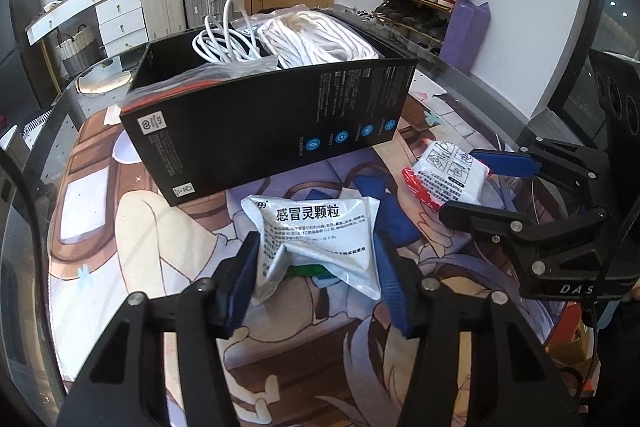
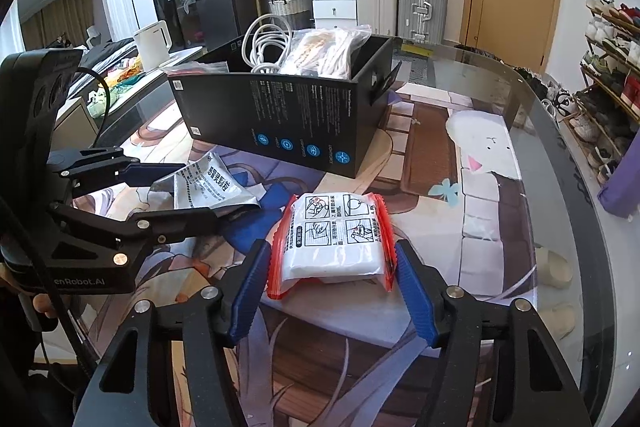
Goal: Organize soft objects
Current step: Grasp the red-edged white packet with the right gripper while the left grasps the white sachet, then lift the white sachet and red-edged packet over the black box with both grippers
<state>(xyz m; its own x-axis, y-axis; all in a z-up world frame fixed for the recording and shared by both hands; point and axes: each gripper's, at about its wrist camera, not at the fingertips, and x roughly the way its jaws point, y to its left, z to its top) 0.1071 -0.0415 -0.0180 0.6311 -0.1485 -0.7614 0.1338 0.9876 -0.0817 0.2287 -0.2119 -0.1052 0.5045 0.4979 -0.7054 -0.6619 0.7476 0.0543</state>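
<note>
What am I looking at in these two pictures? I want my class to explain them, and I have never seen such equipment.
A person holds a two-fingered gripper in each hand; each carries a camera looking along its fingers. The left gripper pinches a crumpled silver sachet. The right gripper closes around a red-edged white packet. Both lie on a printed mat over a glass table. Behind stands an open black box holding white cables and a bagged white rope.
</note>
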